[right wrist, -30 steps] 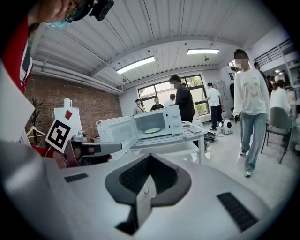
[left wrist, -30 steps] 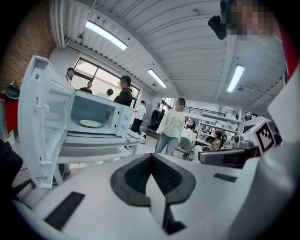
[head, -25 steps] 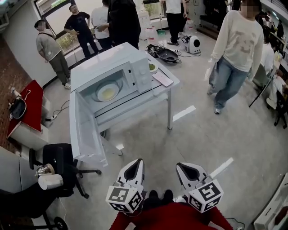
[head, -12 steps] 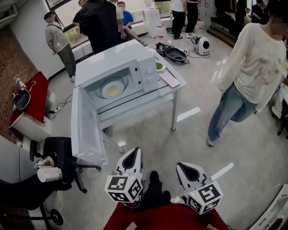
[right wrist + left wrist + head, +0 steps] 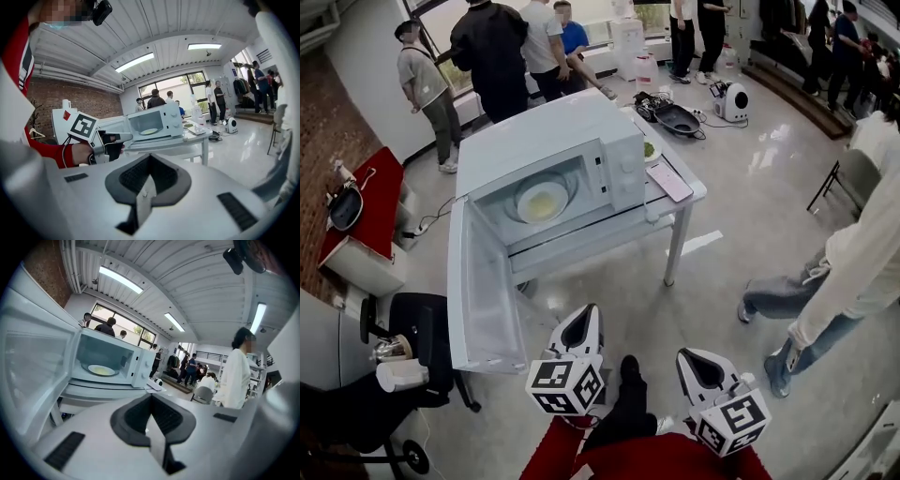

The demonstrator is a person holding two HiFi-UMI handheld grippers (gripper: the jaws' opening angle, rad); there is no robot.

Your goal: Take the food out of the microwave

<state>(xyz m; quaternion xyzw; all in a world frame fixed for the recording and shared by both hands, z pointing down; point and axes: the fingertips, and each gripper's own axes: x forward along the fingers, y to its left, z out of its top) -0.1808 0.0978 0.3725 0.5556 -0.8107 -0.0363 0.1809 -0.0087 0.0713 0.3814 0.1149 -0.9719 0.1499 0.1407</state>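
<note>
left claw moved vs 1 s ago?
Yes. The left claw has advanced toward the microwave: its tip now sits alongside the open door, past that door's outer edge.

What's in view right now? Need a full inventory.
microwave: 1, white, on the table, door open
plate of food: 1, pale yellow, inside the microwave
table: 1, white, under the microwave
flat slab: 1, pink, on the table right of the microwave
small dish: 1, green contents, on the table
pan: 1, black, on the floor beyond the table
office chair: 1, black, left of the open door
cup: 1, white, beside the chair
cabinet: 1, red top, far left
people: several, by the far windows
person: 1, pale top, right edge
left gripper: white, shut, empty
right gripper: white, shut, empty
</note>
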